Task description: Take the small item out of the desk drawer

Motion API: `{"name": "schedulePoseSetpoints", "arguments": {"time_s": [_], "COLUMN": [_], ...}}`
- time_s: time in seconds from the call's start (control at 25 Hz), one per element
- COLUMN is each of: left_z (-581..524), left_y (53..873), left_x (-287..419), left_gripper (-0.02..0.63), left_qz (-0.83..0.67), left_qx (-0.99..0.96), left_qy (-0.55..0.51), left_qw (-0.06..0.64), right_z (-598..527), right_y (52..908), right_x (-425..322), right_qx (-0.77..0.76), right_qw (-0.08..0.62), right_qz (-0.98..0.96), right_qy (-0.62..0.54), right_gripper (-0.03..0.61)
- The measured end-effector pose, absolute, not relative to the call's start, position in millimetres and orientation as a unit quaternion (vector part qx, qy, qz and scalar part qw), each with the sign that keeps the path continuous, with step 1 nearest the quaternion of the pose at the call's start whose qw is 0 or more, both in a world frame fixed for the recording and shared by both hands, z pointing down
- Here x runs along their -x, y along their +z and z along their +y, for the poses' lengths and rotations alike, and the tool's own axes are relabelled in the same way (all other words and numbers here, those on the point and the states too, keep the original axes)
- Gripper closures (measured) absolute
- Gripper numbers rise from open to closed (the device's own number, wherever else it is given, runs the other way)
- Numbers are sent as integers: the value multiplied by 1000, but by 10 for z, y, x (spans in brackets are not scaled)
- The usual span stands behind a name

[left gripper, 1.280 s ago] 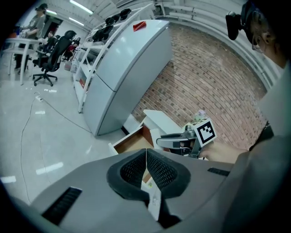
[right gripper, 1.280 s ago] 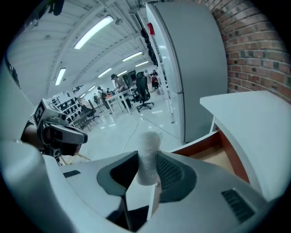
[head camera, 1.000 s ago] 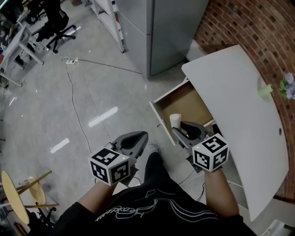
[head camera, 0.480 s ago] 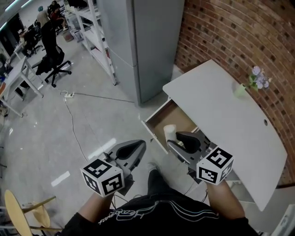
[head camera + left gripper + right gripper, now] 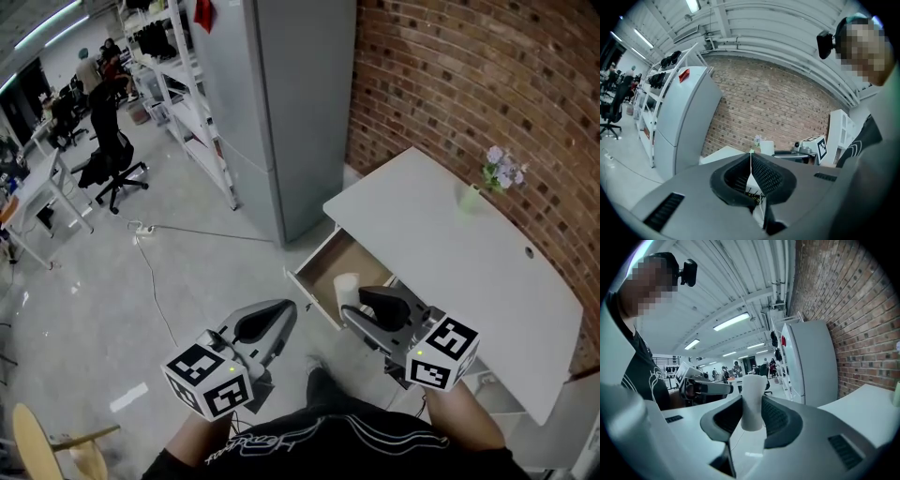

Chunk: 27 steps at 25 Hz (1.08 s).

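A small white cylinder [image 5: 346, 291] is pinched upright between the jaws of my right gripper [image 5: 352, 302], held above the front edge of the open wooden drawer [image 5: 320, 269] of the white desk [image 5: 450, 253]. In the right gripper view the cylinder [image 5: 752, 401] stands between both dark pads of the right gripper [image 5: 752, 405]. My left gripper [image 5: 287, 311] hovers over the floor to the left of the drawer. In the left gripper view the left gripper [image 5: 751, 158] has its pads touching and nothing between them. The drawer's inside looks bare where it shows.
A small vase of flowers [image 5: 473, 192] stands on the desk near the brick wall [image 5: 469, 84]. A tall grey cabinet [image 5: 281, 112] stands left of the desk. A cable [image 5: 155, 272] runs over the floor, with an office chair [image 5: 108, 155] beyond it and a wooden stool [image 5: 42, 450] at bottom left.
Both grippers have risen together, the right one carrying the white cylinder up from the drawer. The head view has tilted up and shows more of the wall and room.
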State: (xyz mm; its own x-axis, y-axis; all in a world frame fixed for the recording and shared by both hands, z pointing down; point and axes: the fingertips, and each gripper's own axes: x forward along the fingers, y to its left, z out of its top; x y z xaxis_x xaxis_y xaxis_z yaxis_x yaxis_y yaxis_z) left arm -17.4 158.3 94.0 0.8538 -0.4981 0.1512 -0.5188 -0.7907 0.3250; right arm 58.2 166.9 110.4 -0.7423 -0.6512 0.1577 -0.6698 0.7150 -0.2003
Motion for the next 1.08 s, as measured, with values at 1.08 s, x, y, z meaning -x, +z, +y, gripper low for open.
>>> {"name": "schedulePoseSetpoints", "arguments": {"time_s": [1.08], "left_z": [1683], "left_y": [1163], "left_x": [-55], "left_gripper": [591], "left_qz": [-270], "left_qx": [-947], "left_qy": [45], "left_qw": [169], "right_z": [1792], "right_y": [1258], "right_x": [-750], "right_qx": [-366], "right_qw": [28], "right_qz": [-922], "right_qy": [121], "right_gripper": [444]}}
